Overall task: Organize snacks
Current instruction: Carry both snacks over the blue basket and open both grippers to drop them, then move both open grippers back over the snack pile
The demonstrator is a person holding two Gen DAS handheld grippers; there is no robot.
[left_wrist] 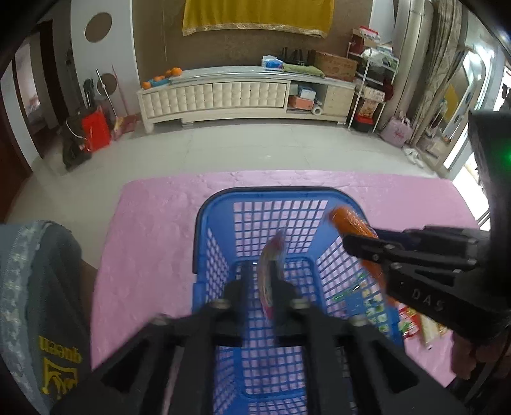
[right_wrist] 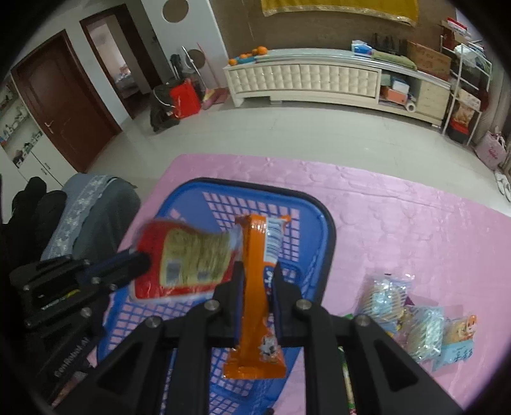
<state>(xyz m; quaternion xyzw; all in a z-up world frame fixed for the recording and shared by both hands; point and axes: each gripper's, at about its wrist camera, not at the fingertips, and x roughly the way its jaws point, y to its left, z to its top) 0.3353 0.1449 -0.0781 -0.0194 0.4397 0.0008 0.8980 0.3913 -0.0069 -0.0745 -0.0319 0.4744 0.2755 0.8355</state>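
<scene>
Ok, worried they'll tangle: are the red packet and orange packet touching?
Apart. Left wrist view shows basket mesh between red packet and orange packet.

I see a living room with a pale tiled floor (left_wrist: 255, 143). A long cream cabinet (left_wrist: 230, 95) with quilted fronts stands against a brown wall, oranges (left_wrist: 174, 71) on its left end. A yellow cloth (left_wrist: 255, 16) hangs above it. A dark wooden door (right_wrist: 60, 105) is at the left. A white wire rack (right_wrist: 466, 70) stands at the right. Daylight comes from the far right.
</scene>
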